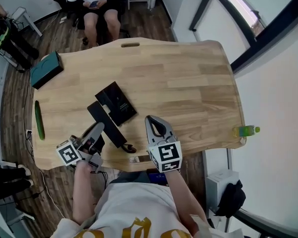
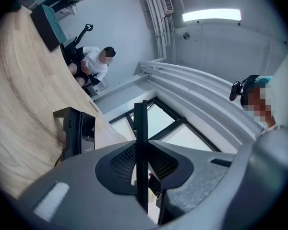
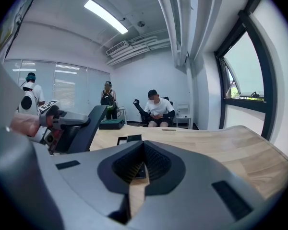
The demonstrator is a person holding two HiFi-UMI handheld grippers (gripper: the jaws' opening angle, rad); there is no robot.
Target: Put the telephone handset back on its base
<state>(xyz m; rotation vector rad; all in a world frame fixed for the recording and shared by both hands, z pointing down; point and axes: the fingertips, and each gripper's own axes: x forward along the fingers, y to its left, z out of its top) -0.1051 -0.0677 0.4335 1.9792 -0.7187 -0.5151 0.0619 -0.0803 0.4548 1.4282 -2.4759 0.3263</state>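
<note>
1. I'm seeing the whole wooden table (image 1: 188, 83) only in the head view. The right gripper view is adding a standing person (image 3: 108, 96) beyond it.
2. The base (image 1: 116, 103) is lying mid-table (print too small for reading).
3. The left gripper (image 1: 99, 128) is pinching the handset (image 1: 109, 125) edge-on, just beside the base.
4. The right gripper (image 1: 151, 119) is hovering with its jaws pressed together on nothing.

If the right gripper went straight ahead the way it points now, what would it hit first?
Most likely the bare table top, beside the telephone base. The right gripper tilts slightly downward and aims past the base's near corner. Depth is unclear, though.
</note>
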